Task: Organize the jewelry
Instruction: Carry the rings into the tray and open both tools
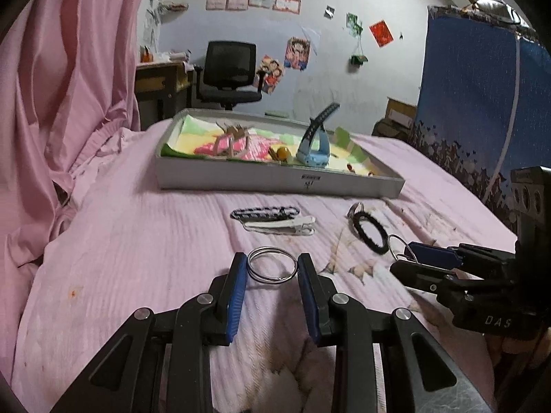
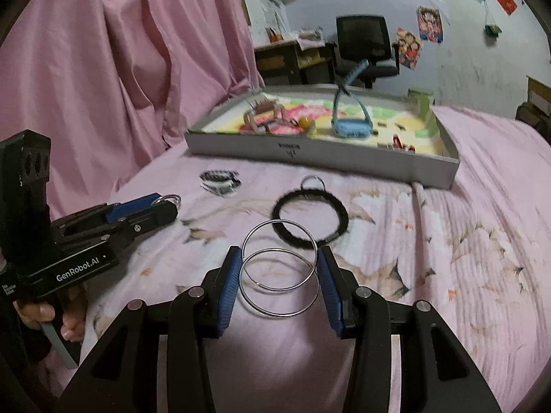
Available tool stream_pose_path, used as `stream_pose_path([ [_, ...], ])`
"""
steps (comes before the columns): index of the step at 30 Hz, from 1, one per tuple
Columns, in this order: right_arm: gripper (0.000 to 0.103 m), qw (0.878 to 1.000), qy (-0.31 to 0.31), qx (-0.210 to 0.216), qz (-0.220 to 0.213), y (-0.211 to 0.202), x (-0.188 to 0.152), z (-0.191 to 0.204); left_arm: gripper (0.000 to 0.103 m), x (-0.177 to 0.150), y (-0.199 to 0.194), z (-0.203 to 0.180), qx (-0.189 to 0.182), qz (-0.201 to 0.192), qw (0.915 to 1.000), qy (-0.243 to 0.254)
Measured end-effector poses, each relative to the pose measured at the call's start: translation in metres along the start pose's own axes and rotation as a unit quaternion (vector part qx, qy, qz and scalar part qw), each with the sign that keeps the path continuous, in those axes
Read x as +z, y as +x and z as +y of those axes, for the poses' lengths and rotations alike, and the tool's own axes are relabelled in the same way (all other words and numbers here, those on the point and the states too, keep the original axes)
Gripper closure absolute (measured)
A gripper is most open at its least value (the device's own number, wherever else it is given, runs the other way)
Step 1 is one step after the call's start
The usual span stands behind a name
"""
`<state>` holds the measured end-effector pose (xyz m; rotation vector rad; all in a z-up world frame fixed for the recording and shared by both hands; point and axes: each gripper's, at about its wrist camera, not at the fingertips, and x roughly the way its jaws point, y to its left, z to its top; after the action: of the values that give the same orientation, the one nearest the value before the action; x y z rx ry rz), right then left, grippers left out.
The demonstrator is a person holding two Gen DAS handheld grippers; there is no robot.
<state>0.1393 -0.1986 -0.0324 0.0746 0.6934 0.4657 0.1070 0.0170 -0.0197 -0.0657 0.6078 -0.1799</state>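
My left gripper is shut on a pair of small silver hoops, its blue pads pressing them from both sides. My right gripper is shut on two larger silver hoops just above the pink bedsheet. On the sheet lie a black hair tie with a small silver ring beside it, a black-and-white braided band and a white hair clip. Behind them stands a grey tray with a brown claw clip, a blue claw clip and an amber bead.
A pink curtain hangs along the left of the bed and a blue cloth on the right. Beyond the bed are a black office chair and a desk. A hand holds the left gripper's handle.
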Motion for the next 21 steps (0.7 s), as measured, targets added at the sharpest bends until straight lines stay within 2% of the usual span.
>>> stream_pose_path([
  [10,0.063,0.994,-0.007,-0.008,-0.110,-0.032,0.019,0.003,0.075,0.016,-0.028,-0.017,0.023,-0.082,0.9963,0.013],
  [16,0.063,0.983,-0.012,-0.027,-0.183,-0.048,0.041,0.003,0.075,0.042,-0.035,-0.022,0.045,-0.146,0.9882,0.007],
  [21,0.063,0.973,-0.005,-0.044,-0.227,-0.049,0.066,-0.006,0.075,0.060,-0.027,-0.025,0.066,-0.179,0.9817,0.008],
])
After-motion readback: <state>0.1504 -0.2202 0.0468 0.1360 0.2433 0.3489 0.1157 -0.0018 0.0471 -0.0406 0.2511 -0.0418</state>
